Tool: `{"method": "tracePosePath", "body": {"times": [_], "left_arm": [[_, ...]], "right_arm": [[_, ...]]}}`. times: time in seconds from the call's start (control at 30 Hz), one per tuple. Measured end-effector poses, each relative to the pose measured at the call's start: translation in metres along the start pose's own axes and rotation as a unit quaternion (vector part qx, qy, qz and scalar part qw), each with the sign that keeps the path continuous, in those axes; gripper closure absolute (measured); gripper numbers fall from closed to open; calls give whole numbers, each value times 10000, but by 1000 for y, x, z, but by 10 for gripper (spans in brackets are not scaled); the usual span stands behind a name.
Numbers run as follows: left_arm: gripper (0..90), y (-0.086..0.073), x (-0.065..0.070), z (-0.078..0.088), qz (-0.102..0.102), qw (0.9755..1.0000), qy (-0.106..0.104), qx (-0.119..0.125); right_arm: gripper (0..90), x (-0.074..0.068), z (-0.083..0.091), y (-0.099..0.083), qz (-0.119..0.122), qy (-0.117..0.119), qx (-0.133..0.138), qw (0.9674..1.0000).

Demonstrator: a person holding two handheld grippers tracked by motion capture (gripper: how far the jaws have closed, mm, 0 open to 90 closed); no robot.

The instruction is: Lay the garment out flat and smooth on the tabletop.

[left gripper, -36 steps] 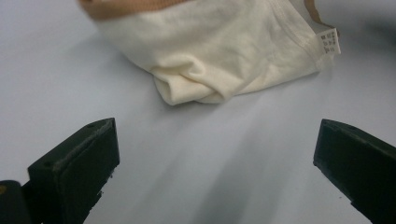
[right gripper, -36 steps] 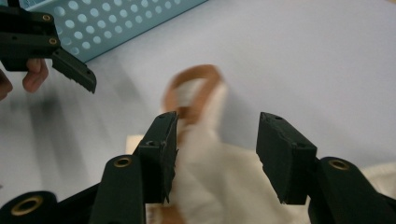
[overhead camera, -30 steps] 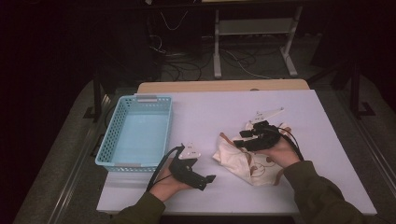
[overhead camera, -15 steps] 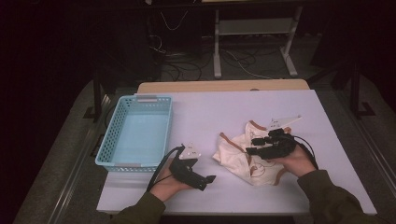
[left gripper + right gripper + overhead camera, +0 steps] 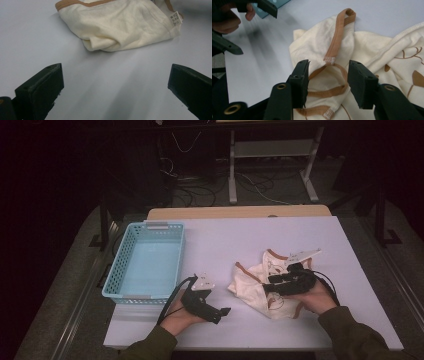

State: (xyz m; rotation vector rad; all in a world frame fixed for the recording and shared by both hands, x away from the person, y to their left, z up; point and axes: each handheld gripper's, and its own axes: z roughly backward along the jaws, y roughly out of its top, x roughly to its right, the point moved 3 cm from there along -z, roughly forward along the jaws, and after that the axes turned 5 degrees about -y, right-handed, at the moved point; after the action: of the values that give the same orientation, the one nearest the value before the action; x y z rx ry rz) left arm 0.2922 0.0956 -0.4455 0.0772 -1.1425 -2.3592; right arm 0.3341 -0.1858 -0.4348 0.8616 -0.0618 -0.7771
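Observation:
A crumpled cream garment with brown trim and a brown print lies on the pale table, right of centre. My right gripper lies low over it, pointing left. Its jaws have just been closing and stand partly apart. A loop of the brown neckband lies between them, and the pads do not press on it. My left gripper rests on the table left of the garment, open wide. Bare table lies between its jaws, and the garment's folded edge is a little ahead of them.
A light blue plastic basket stands at the table's left side, close behind the left hand. The table has free room at the back and along the front edge. Beyond it are dark floor, cables and a metal stand.
The right hand has come toward the person and slightly right, sinking onto the garment. Its jaws look a little narrower. The left hand has stayed put.

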Motion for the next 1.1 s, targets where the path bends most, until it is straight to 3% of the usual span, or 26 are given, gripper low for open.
{"method": "tracePosePath", "body": {"times": [0.23,0.37,0.57,0.7,0.83,1.1], "left_arm": [[0,0,1,-1,-7,10000,-9,8],[0,0,1,-1,-18,10000,-1,9],[0,0,1,-1,15,10000,0,14],[0,0,1,-1,-5,10000,-2,5],[0,0,1,-1,0,10000,-1,6],[0,0,1,-1,-1,10000,-5,6]], "right_arm": [[618,7,-8,8,-169,90,137,9997],[634,7,-15,12,-194,106,60,9997],[676,3,-25,10,-55,210,-171,9996],[786,3,-27,9,13,218,-209,9995],[858,1,-24,10,116,194,-139,9996],[885,-1,-23,11,238,240,-87,9994]]}}
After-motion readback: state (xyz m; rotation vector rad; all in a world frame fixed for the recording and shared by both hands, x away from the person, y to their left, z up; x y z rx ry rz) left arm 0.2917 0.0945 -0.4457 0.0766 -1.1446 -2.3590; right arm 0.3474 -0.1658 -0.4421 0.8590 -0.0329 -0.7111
